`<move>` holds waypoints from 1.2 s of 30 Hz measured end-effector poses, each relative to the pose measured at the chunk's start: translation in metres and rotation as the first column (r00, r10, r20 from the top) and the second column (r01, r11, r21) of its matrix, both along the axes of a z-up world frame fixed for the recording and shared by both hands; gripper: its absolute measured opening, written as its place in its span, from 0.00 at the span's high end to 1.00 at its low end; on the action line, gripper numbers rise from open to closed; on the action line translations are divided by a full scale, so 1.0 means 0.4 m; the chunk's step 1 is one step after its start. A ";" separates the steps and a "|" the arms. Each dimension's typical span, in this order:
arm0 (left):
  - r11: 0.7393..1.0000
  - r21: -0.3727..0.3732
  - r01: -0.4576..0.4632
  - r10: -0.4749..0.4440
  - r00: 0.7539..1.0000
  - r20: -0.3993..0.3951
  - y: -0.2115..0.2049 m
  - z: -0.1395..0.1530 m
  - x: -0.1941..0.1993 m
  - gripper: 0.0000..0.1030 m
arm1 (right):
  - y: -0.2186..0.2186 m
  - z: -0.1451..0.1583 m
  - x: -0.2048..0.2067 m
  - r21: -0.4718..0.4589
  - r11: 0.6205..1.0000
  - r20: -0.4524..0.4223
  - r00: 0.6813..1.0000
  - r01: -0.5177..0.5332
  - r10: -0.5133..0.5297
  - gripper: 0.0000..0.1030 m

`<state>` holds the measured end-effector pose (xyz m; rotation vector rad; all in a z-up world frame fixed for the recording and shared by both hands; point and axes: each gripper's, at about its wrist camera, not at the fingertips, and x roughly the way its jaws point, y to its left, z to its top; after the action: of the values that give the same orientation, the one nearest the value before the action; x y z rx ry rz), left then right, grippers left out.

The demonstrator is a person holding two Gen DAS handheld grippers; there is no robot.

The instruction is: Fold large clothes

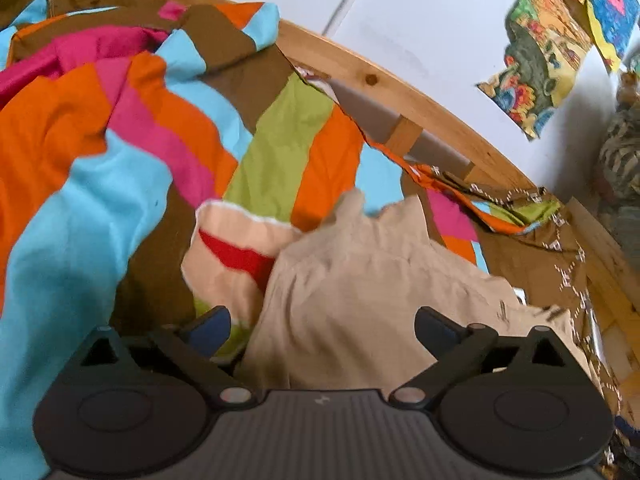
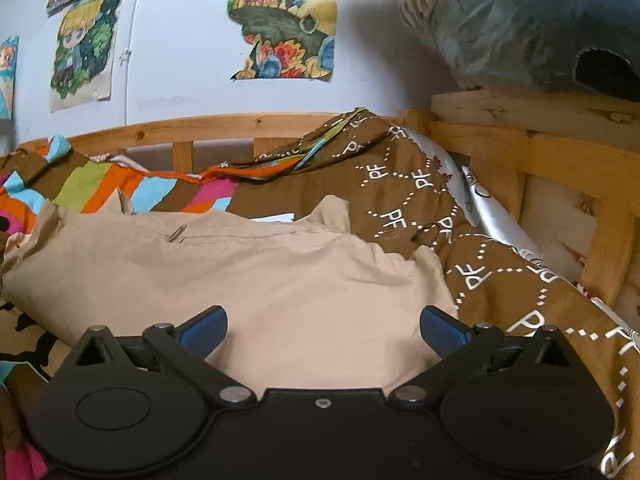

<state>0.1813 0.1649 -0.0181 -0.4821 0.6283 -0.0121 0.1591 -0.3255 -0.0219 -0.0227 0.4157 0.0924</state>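
Wooden bed frame (image 2: 224, 126) is running along the wall. Striped multicolour duvet (image 1: 120, 128) is covering the bed; the brown cover (image 2: 420, 200) beside it is showing repeated "PF" lettering in dotted diamonds. Beige garment (image 2: 240, 272) is lying crumpled on the duvet, near the frame's corner. Posters (image 2: 280, 20) above the frame: no readable text. Left hand-held gripper (image 1: 322, 326) and right hand-held gripper (image 2: 323, 326) are both hovering released over the garment, jaws spread, gripping nothing.
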 end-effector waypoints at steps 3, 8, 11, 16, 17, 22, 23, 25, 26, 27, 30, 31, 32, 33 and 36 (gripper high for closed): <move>0.997 -0.011 0.071 -0.071 0.997 -0.015 -0.031 -0.021 -0.020 0.01 | 0.045 0.020 0.033 0.029 1.000 -0.002 1.000 -0.011 0.011 0.01; 0.975 -0.076 0.209 -0.214 0.974 -0.072 -0.094 -0.065 -0.015 0.01 | 0.198 0.040 0.148 -0.021 0.996 0.014 0.996 -0.084 0.084 0.01; 0.963 -0.099 0.251 -0.260 0.961 -0.095 -0.112 -0.083 -0.018 0.01 | 0.309 0.029 0.227 -0.142 0.982 -0.001 0.993 -0.121 0.122 0.01; 0.962 -0.088 0.258 -0.268 0.955 -0.127 -0.112 -0.102 -0.028 0.01 | 0.421 -0.047 0.279 -0.340 0.927 -0.071 0.987 -0.161 0.145 0.01; 0.962 -0.089 0.257 -0.267 0.955 -0.128 -0.111 -0.103 -0.028 0.01 | 0.417 -0.066 0.280 -0.316 0.937 -0.094 0.988 -0.148 0.125 0.01; 0.965 -0.090 0.248 -0.259 0.955 -0.144 -0.109 -0.114 -0.016 0.01 | 0.395 -0.140 0.258 -0.254 0.960 -0.058 0.993 -0.119 0.108 0.01; 0.967 -0.094 0.238 -0.250 0.957 -0.145 -0.108 -0.116 -0.014 0.01 | 0.400 -0.143 0.256 -0.267 0.957 -0.050 0.993 -0.116 0.106 0.01; 0.971 -0.122 0.206 -0.223 0.964 -0.144 -0.101 -0.119 -0.010 0.01 | 0.392 -0.136 0.256 -0.238 0.963 -0.060 0.992 -0.126 0.115 0.01; 0.972 -0.141 0.189 -0.209 0.967 -0.144 -0.096 -0.120 -0.009 0.01 | 0.380 -0.124 0.256 -0.208 0.966 -0.078 0.987 -0.151 0.137 0.01; 0.972 -0.164 0.170 -0.194 0.971 -0.143 -0.090 -0.120 -0.008 0.01 | 0.368 -0.110 0.250 -0.195 0.964 -0.100 0.982 -0.179 0.162 0.01; 0.970 -0.210 0.126 -0.157 0.978 -0.140 -0.071 -0.124 -0.001 0.01 | 0.324 -0.052 0.206 -0.206 0.953 -0.147 0.970 -0.223 0.195 0.01; 0.970 -0.217 0.107 -0.139 0.980 -0.140 -0.065 -0.126 0.004 0.01 | 0.306 -0.034 0.181 -0.218 0.949 -0.146 0.969 -0.227 0.198 0.01; 0.972 -0.218 0.086 -0.119 0.982 -0.144 -0.069 -0.128 0.014 0.01 | 0.290 -0.020 0.158 -0.228 0.946 -0.143 0.969 -0.231 0.202 0.01; 0.974 -0.218 0.063 -0.097 0.984 -0.149 -0.065 -0.131 0.020 0.01 | 0.271 -0.006 0.135 -0.240 0.943 -0.139 0.970 -0.231 0.202 0.01; 0.972 -0.236 0.005 -0.044 0.986 -0.159 -0.057 -0.141 0.037 0.01 | 0.235 0.009 0.091 -0.241 0.956 -0.116 0.983 -0.168 0.143 0.01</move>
<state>0.1961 0.1421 -0.0746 -0.7098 0.7988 -0.0720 0.1957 -0.2316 -0.0182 -0.3010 0.5212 0.1968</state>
